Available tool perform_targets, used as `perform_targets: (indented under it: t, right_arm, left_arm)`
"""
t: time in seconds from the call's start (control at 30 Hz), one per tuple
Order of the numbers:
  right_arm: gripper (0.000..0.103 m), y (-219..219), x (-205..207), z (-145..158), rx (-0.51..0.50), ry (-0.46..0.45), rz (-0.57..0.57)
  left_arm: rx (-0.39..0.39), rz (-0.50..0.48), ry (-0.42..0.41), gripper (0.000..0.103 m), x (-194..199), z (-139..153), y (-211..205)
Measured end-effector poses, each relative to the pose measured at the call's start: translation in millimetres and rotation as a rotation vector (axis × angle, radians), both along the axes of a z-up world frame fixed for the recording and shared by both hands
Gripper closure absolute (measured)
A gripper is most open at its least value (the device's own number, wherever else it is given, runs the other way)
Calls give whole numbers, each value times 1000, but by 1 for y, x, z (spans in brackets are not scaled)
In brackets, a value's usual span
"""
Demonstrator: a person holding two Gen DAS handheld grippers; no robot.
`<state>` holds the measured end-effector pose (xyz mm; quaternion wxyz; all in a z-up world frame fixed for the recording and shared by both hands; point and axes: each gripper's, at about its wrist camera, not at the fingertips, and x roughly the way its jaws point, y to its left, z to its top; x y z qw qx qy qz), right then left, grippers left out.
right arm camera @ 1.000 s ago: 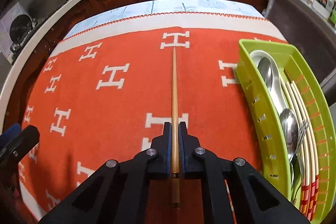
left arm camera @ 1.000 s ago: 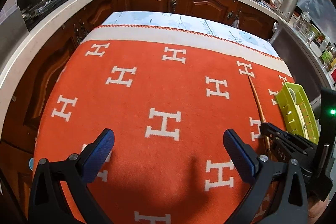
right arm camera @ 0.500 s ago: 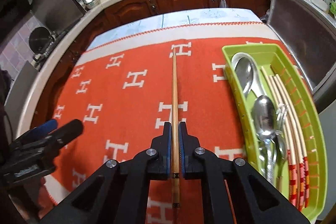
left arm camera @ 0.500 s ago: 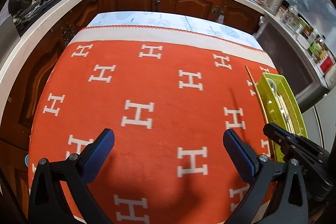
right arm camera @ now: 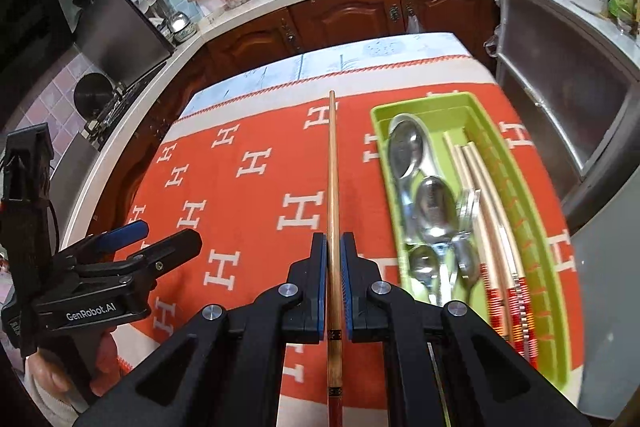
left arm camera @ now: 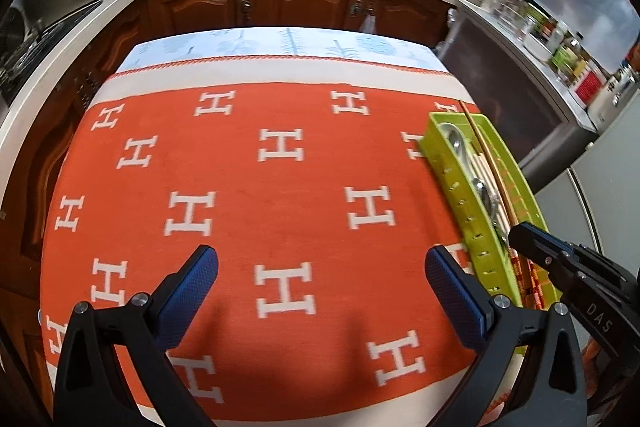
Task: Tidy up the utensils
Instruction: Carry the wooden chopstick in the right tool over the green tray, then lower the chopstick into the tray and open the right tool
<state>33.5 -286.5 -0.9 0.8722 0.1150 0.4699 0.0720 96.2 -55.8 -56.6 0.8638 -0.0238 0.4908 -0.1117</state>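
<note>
Your right tool [right arm camera: 333,279] is clamped nearly closed on a single wooden chopstick [right arm camera: 332,187], gripping it low on the shaft so the long thin end runs straight out ahead of the pads and a short decorated butt sticks back toward you. The chopstick is in the air above the orange cloth [right arm camera: 256,195] that covers the counter; it touches nothing but the pads.

The green tray [right arm camera: 556,267] sits to the right of the chopstick, resting on the cloth near the counter's right edge. Its long axis runs nearly parallel to the chopstick, angled only a little. It already holds metal spoons [right arm camera: 434,205] on its left side and pale chopsticks with red patterned ends [right arm camera: 490,227] on its right.

That is the relation to work from: the tray lies sideways from the stick, not ahead of it. I judge a shift to the right, with only a small turn, would line the stick up over the chopstick side.

Your left tool [left arm camera: 320,291] has its blue pads spread wide with nothing between them, and it hangs over bare cloth, well apart from the tray. The right hand is plainly the nearer one.
</note>
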Motion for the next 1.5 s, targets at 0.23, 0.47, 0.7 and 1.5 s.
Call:
perform_targets:
  t: [0.23, 0.47, 0.7, 1.5]
  right_arm:
    - [97, -41, -11, 12, -10, -16, -50]
    - [97, -67, -10, 6, -4, 11, -68]
    - [97, -77, -2, -1, -69, 21, -70]
    - [61, -93, -9, -19, -94, 71, -164]
  left_arm:
    - [-6, -40, 2, 1, 2, 4, -24]
    - [-25, -61, 12, 1, 10, 6, -43]
    - [-18, -85, 30, 1, 12, 0, -58]
    - [-16, -77, 63, 1, 9, -8, -61]
